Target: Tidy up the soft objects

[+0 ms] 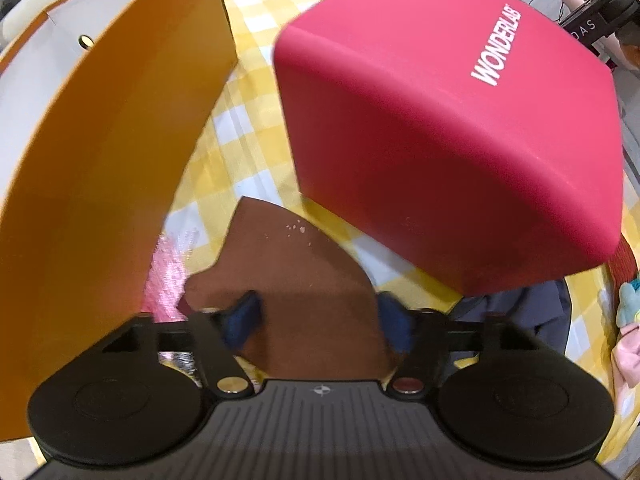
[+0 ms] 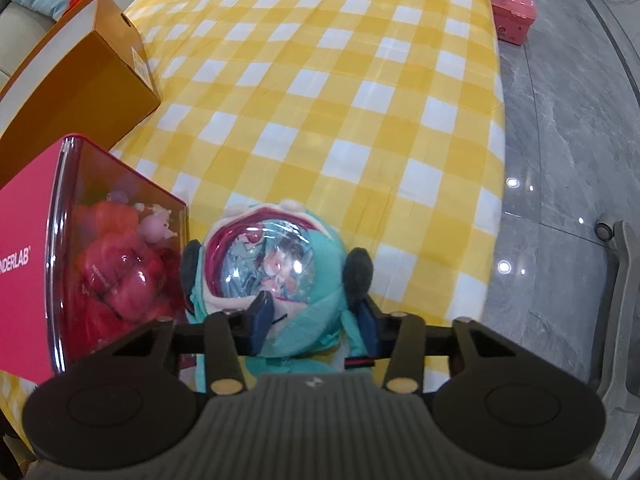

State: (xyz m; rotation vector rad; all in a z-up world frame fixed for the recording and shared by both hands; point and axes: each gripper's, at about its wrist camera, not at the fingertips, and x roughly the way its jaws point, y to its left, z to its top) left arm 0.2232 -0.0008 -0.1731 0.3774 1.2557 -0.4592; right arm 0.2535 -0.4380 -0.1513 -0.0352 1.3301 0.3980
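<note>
Two boxes and a few soft things on one checked cloth

One orange cardboard box (image 2: 84,76), one red box (image 2: 24,240) marked WONDERLAB, one teal plush toy (image 2: 316,308), one brown soft piece (image 1: 304,280), one pink case (image 2: 514,20), one yellow-and-white tablecloth (image 2: 320,100).

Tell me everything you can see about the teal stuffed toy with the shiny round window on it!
The teal plush toy looks soft and fuzzy, with cream trim around a shiny clear dome that shows pink and white bits inside. Two dark grey fuzzy ears stick out at its sides. It lies on the yellow and white checked tablecloth, right beside the pink box with a clear wall. The right gripper has it between its blue pads, which press into the plush.
</note>
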